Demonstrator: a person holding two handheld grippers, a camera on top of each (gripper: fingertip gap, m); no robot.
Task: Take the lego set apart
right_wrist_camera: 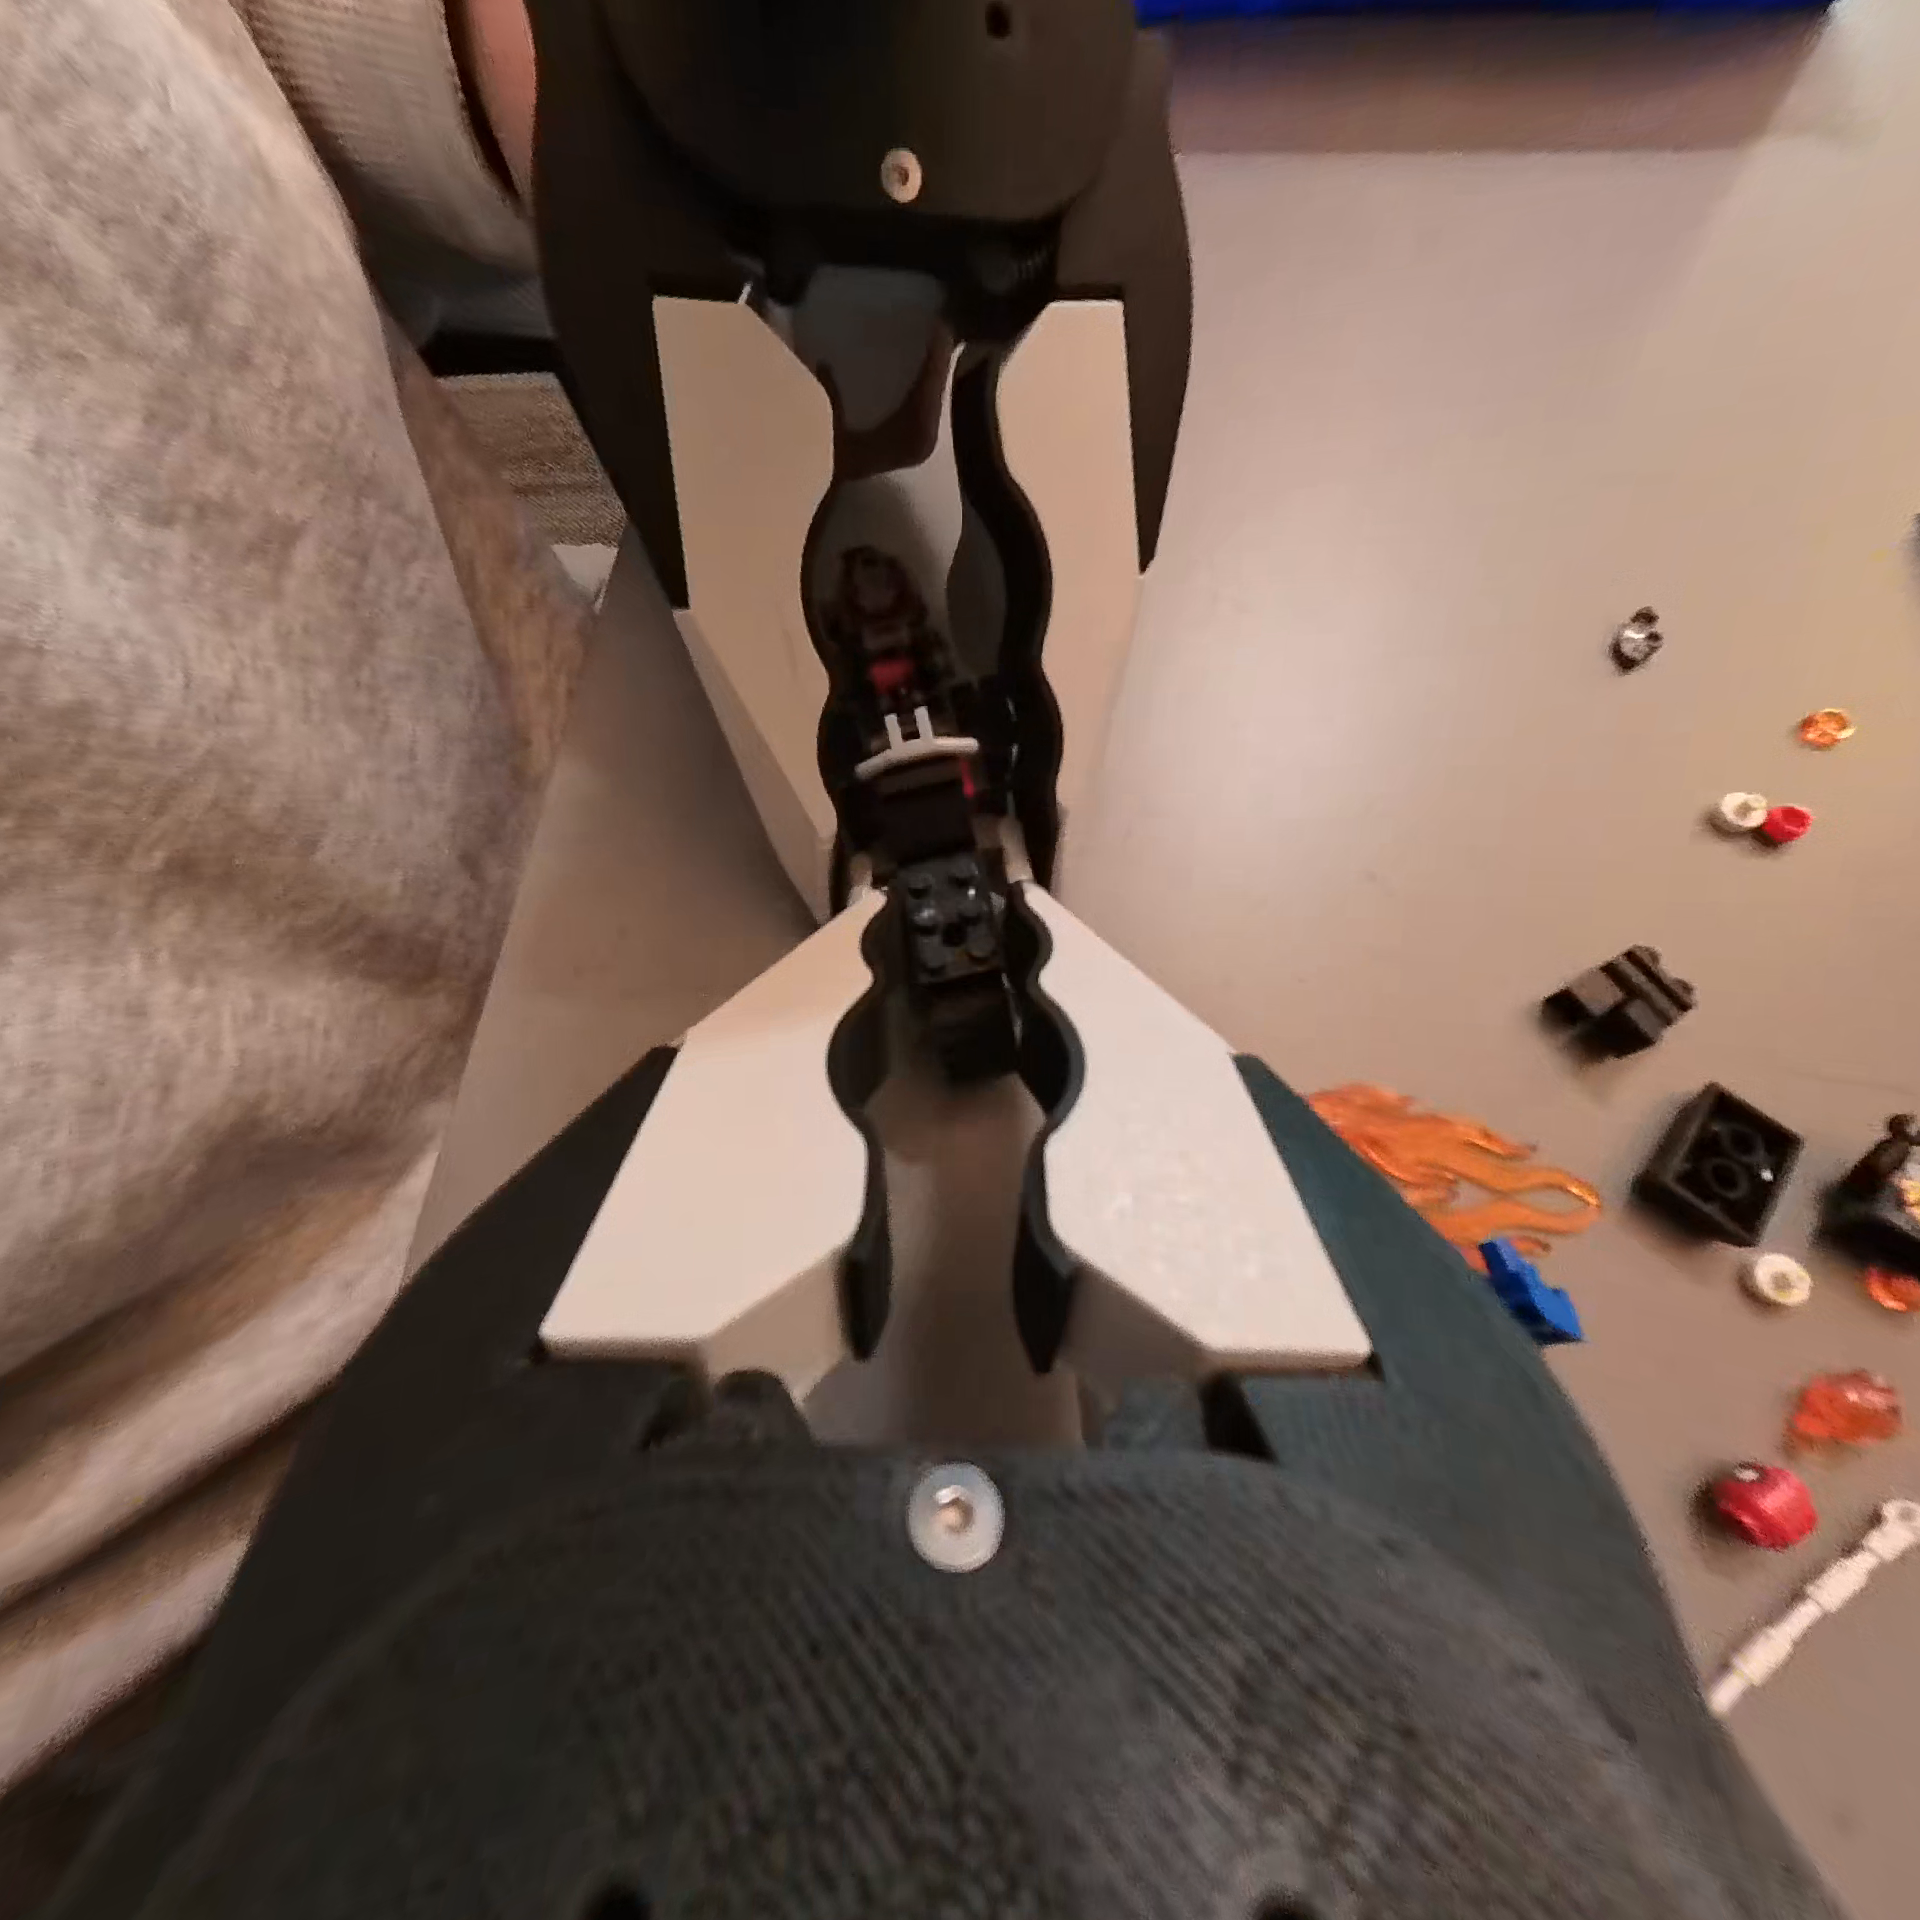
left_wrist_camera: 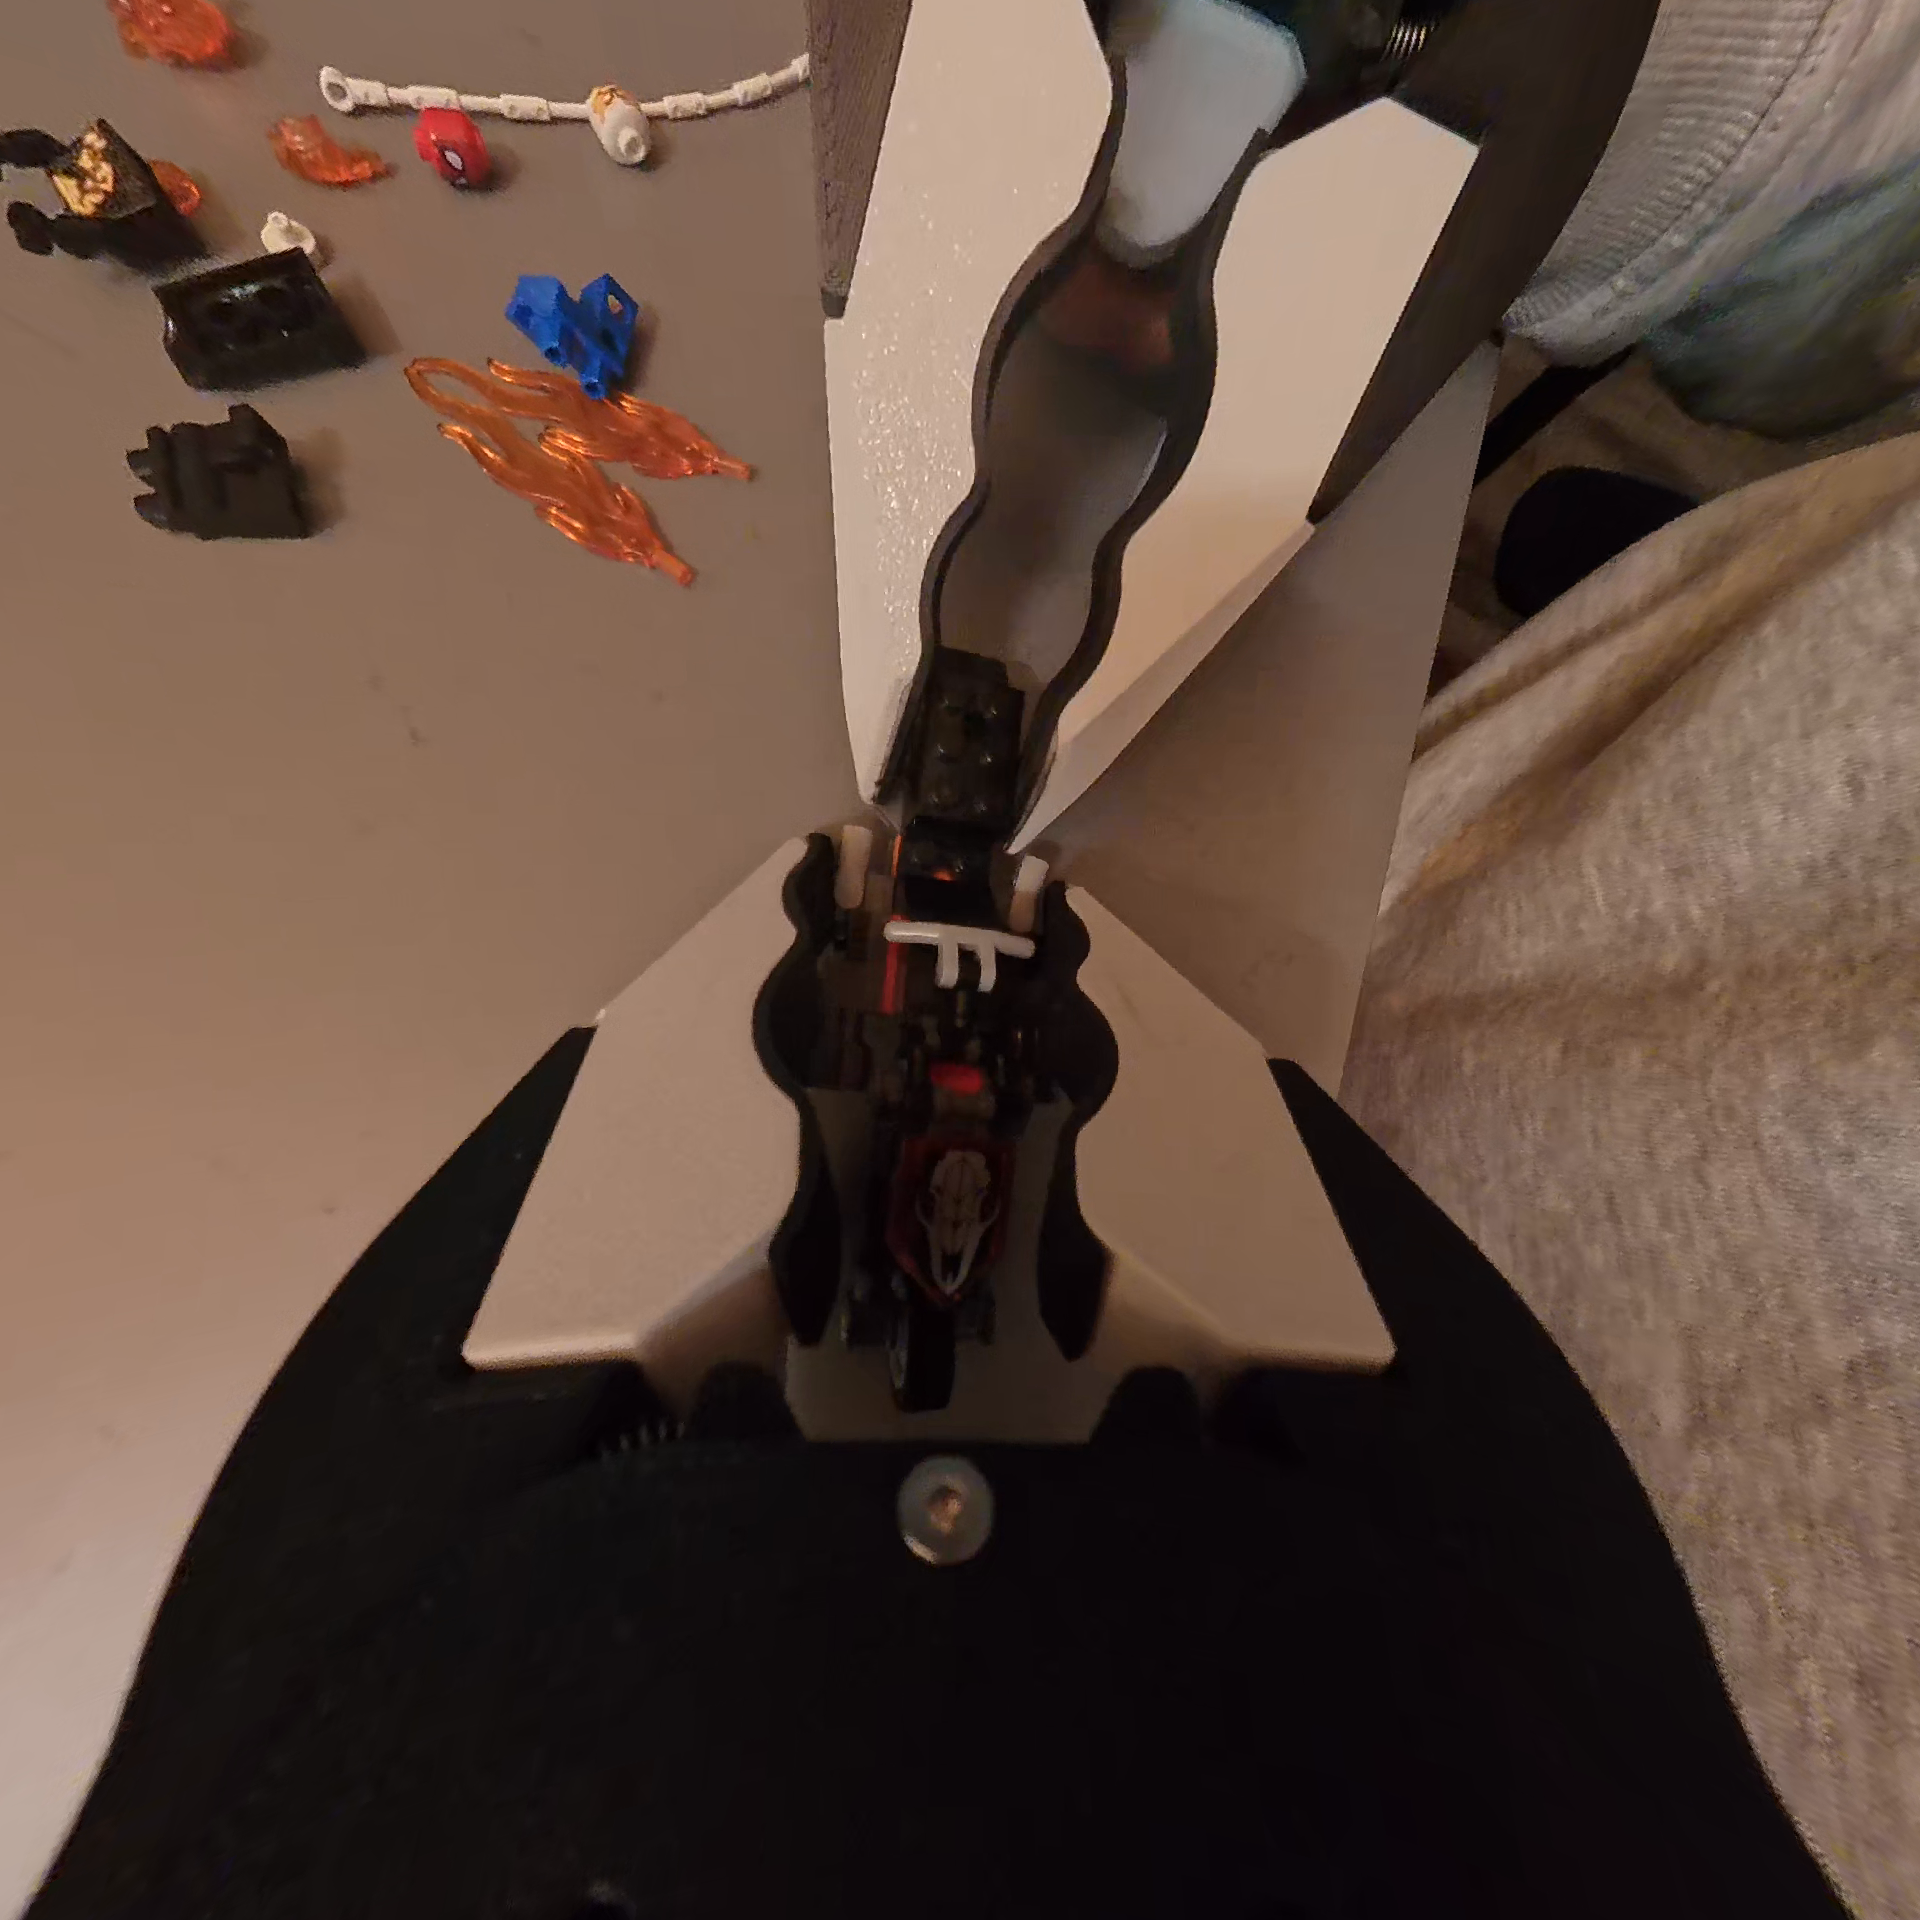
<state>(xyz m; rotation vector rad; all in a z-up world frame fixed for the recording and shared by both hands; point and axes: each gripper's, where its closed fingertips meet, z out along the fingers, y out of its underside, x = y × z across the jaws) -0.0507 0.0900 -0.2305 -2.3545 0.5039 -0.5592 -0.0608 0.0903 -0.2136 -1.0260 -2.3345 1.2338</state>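
My left gripper (left_wrist_camera: pixel 935 862) is shut on a black lego motorcycle (left_wrist_camera: pixel 951 1195) with a skull print and white handlebars, held lengthwise between its fingers. My right gripper (right_wrist_camera: pixel 948 914) faces it tip to tip and is shut on a black studded brick (right_wrist_camera: pixel 945 935) at the motorcycle's far end. In the left wrist view the right gripper (left_wrist_camera: pixel 956 800) comes in from the top with that brick (left_wrist_camera: pixel 961 743) against the bike's end. In the right wrist view the left gripper (right_wrist_camera: pixel 940 878) comes in from the top holding the motorcycle (right_wrist_camera: pixel 904 748). I cannot tell whether brick and bike are still joined.
Loose parts lie on the grey table (left_wrist_camera: pixel 312 831): orange flames (left_wrist_camera: pixel 571 457), a blue piece (left_wrist_camera: pixel 577 322), a black slope brick (left_wrist_camera: pixel 255 322), a black clip piece (left_wrist_camera: pixel 218 473), a white chain (left_wrist_camera: pixel 561 102), a red head (left_wrist_camera: pixel 452 151). A person's grey clothing (left_wrist_camera: pixel 1662 987) is close beside the grippers. My left and right fingertips are right by each other. The blue piece (left_wrist_camera: pixel 577 322) is about 11 cm from both grippers' fingertips.
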